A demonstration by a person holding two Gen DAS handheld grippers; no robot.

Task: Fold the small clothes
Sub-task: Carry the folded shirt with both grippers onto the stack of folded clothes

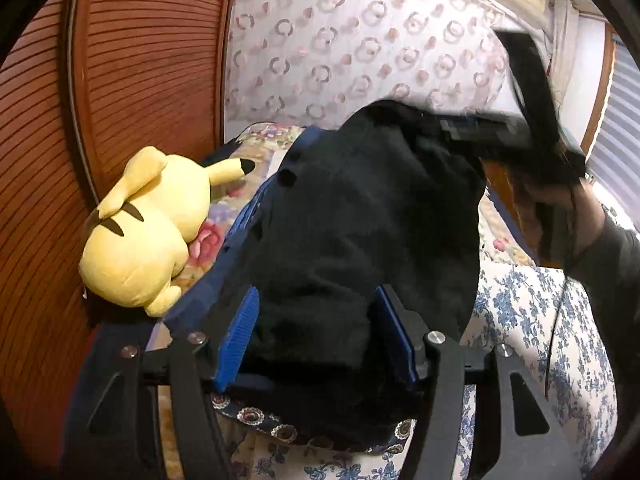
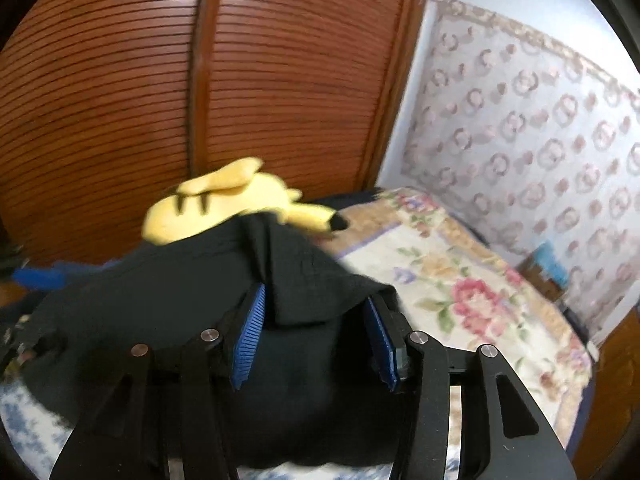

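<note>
Garment (image 1: 352, 216) on bed (image 1: 532, 312); plush toy (image 1: 148, 224) left, against wardrobe (image 1: 132, 60).

I see one black garment (image 1: 352, 220), one yellow plush toy (image 1: 140, 232), and my two grippers, left (image 1: 316, 340) and right (image 2: 316, 344).
</note>
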